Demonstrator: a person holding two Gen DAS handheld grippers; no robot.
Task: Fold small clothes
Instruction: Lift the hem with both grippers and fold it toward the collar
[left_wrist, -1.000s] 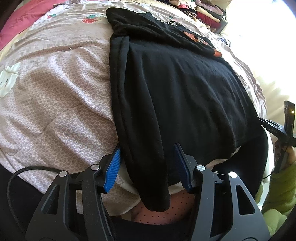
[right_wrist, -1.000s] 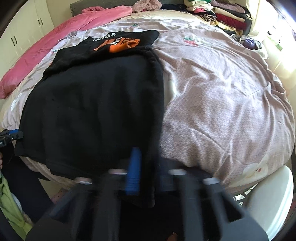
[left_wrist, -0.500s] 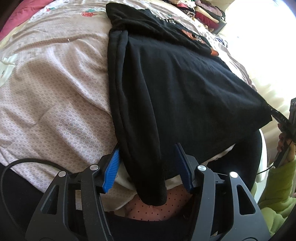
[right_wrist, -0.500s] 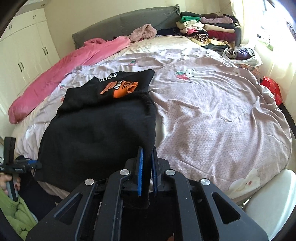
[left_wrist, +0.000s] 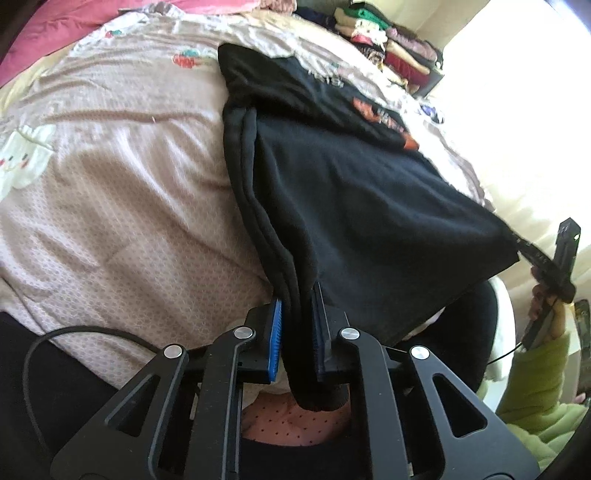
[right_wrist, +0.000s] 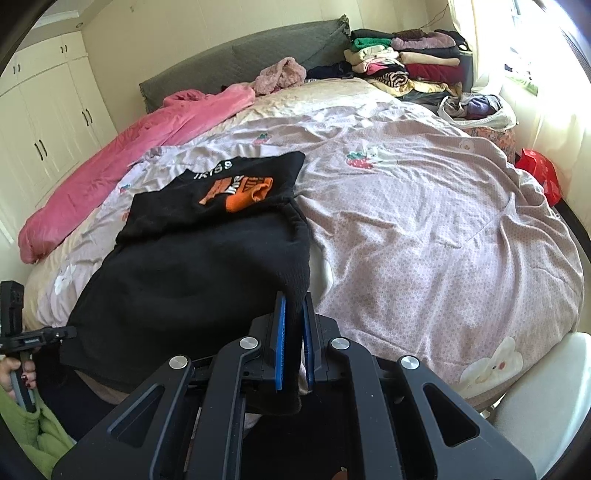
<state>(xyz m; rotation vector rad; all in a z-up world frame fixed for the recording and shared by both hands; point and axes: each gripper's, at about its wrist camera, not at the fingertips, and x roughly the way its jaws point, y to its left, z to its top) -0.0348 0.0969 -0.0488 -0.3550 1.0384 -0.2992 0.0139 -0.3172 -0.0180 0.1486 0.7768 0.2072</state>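
Nearest, the left hand-held gripper (left_wrist: 298, 317) pinches one near corner of the black garment (left_wrist: 362, 206), and the right hand-held gripper (right_wrist: 292, 328) is clamped on the other. Beyond, the garment stretches onto the bed (right_wrist: 424, 221), its printed far part lying flat.

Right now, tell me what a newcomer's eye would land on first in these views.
First, the black garment spread over the near edge of the bed, its orange print at the far end. Each near corner is pinched: the left gripper and right gripper are both shut on it. Behind, a pink blanket lies along the bed's left side.
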